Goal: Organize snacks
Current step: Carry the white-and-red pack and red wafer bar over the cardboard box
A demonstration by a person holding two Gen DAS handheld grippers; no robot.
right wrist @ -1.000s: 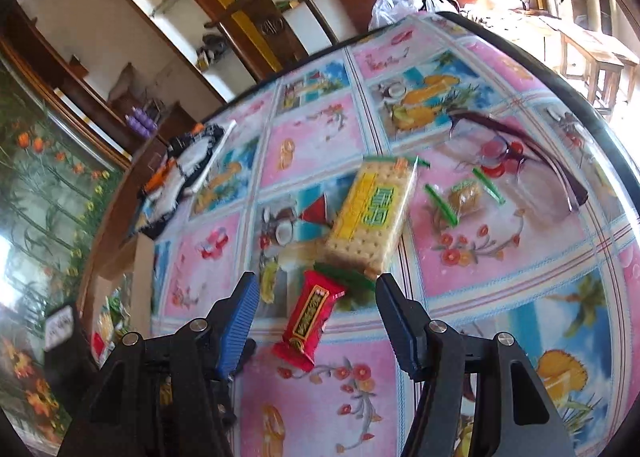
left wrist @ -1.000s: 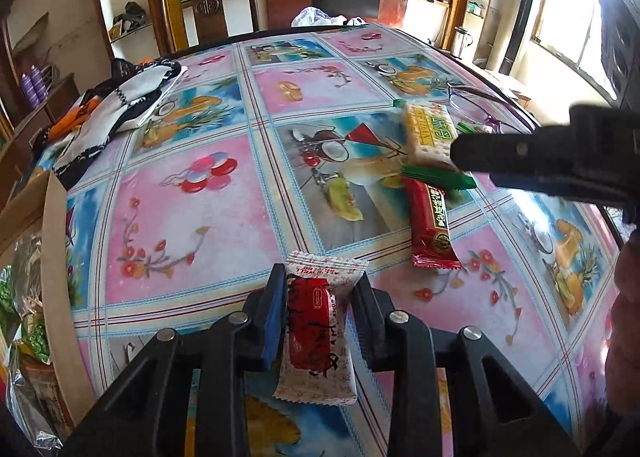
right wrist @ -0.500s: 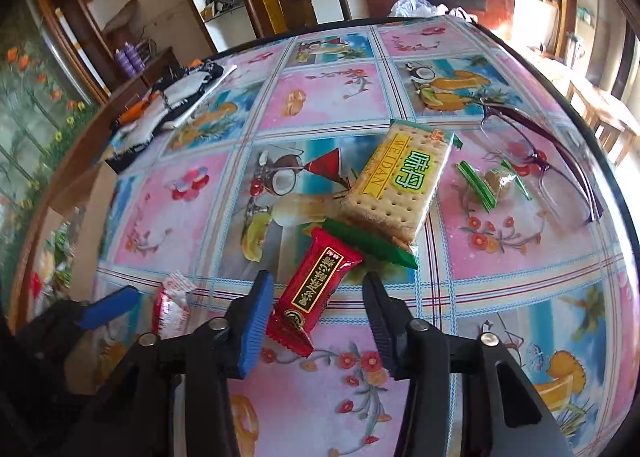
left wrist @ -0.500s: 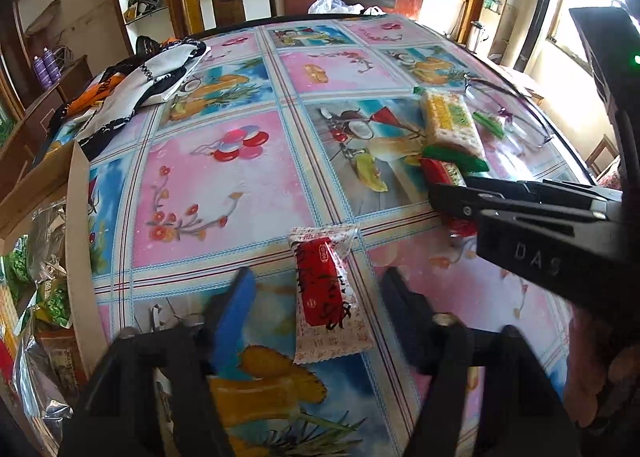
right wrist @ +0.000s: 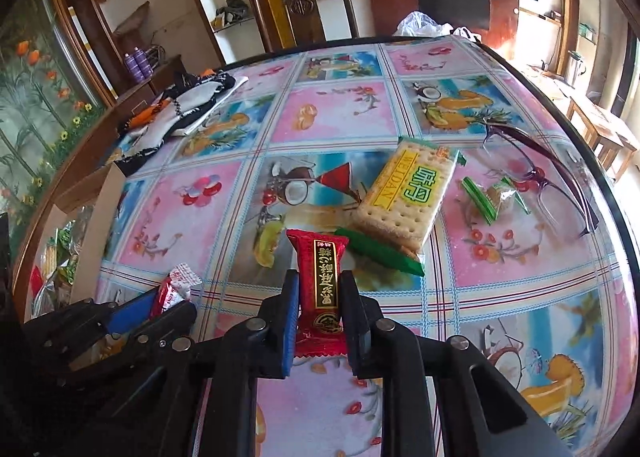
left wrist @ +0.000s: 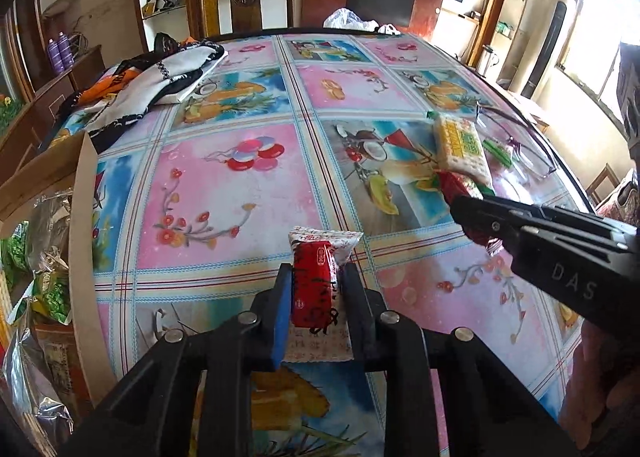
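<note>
At the table's left edge a cardboard box [left wrist: 82,217] holds crinkled snack bags, its print unreadable. The left gripper [left wrist: 316,289] has just closed on a white-and-red snack packet [left wrist: 316,277] lying on the fruit-print tablecloth [left wrist: 224,193]. The right gripper [right wrist: 319,295] has just closed on a red candy bar [right wrist: 322,277] with gold Chinese characters. Beyond lie a "WEIDAN" cracker pack [right wrist: 408,193], a small green-ended sweet [right wrist: 494,197] and purple glasses [right wrist: 540,177].
</note>
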